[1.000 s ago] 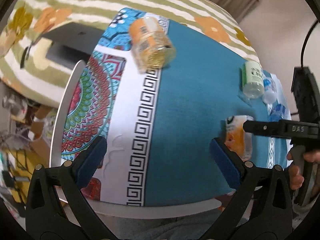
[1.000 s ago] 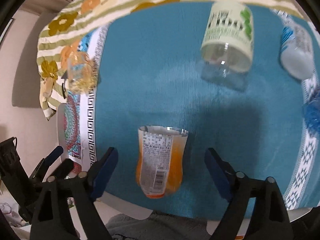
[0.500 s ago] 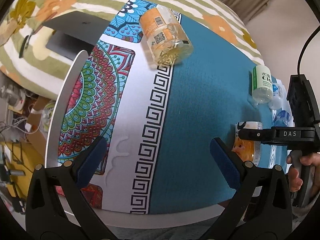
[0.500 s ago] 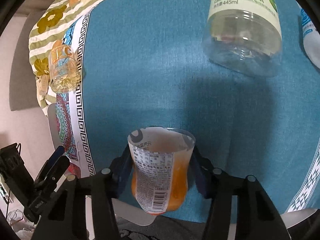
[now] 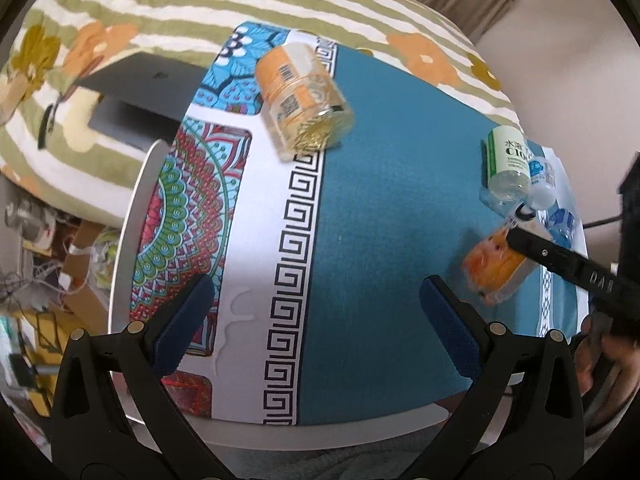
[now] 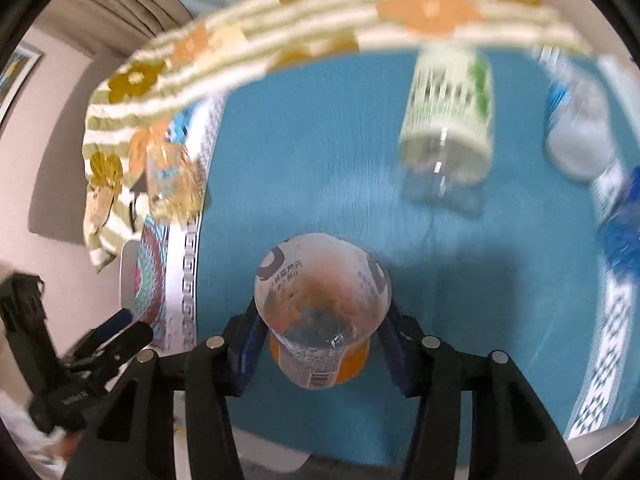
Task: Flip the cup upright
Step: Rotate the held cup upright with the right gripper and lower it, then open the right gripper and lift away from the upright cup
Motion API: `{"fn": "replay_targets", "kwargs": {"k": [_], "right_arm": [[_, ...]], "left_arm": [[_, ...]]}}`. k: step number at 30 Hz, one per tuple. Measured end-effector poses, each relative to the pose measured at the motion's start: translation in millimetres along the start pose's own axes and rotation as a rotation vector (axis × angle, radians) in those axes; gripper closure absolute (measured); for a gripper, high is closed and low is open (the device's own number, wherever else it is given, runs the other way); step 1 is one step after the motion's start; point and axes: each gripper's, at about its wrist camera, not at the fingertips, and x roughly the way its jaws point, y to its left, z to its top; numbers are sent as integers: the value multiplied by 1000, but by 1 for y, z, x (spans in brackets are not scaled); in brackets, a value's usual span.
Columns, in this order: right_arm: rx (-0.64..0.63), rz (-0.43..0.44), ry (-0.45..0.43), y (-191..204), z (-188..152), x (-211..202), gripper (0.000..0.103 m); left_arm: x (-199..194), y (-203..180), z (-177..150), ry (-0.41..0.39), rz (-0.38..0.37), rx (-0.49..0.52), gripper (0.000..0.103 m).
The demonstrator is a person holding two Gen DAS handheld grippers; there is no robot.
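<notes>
An orange-labelled clear plastic cup (image 6: 322, 300) sits between the blue pads of my right gripper (image 6: 320, 340), which is shut on it. The cup is lifted off the blue cloth and tilted, and its open mouth faces the camera. In the left wrist view the same cup (image 5: 486, 270) hangs tilted at the right, held by my right gripper (image 5: 508, 252). My left gripper (image 5: 316, 320) stands open over the near part of the cloth with nothing between its fingers. It also shows low on the left in the right wrist view as the left gripper (image 6: 120, 332).
A second orange-labelled cup (image 5: 304, 100) lies on its side at the far left of the round table (image 5: 132, 208). A green-labelled cut bottle (image 5: 506, 164) and blue-labelled bottles (image 5: 544, 184) stand at the far right. A grey laptop (image 5: 136, 92) rests on the floral bedding behind.
My right gripper closed on the orange cup, lifted it off the cloth and tilted it so the mouth turns up. My left gripper stayed open, shifting only slightly.
</notes>
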Motion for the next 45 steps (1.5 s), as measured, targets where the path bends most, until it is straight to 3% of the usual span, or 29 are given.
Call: {"fn": "replay_targets", "kwargs": {"k": [4,9,18,35,36,39,40,45], "right_arm": [[-161,-133,-222,24,-31,-10,55],[-286,-214,-370,36,-53,1,55],[-277,-215,-458,31,-75,5,55],[-307,-230,-491,38,-86,12,51],[-305,-229,-492,38,-86,13,46],[-294,-206,-508,36,-85,14,9],[-291,-200,-511,36,-85,14,3],[-279,-193,-503,33,-86,18,1]], "left_arm": [[-4,-7,0,-13,21,49,0],[1,-9,-3,-15,40,74,0],[10,-14,-10,0,54,106,0],[12,-15,-20,10,59,109,0],[12,-15,-20,10,59,109,0],[11,-14,-21,7,62,112,0],[11,-14,-21,6,63,112,0],[6,-10,-23,-6,62,107,0]]}}
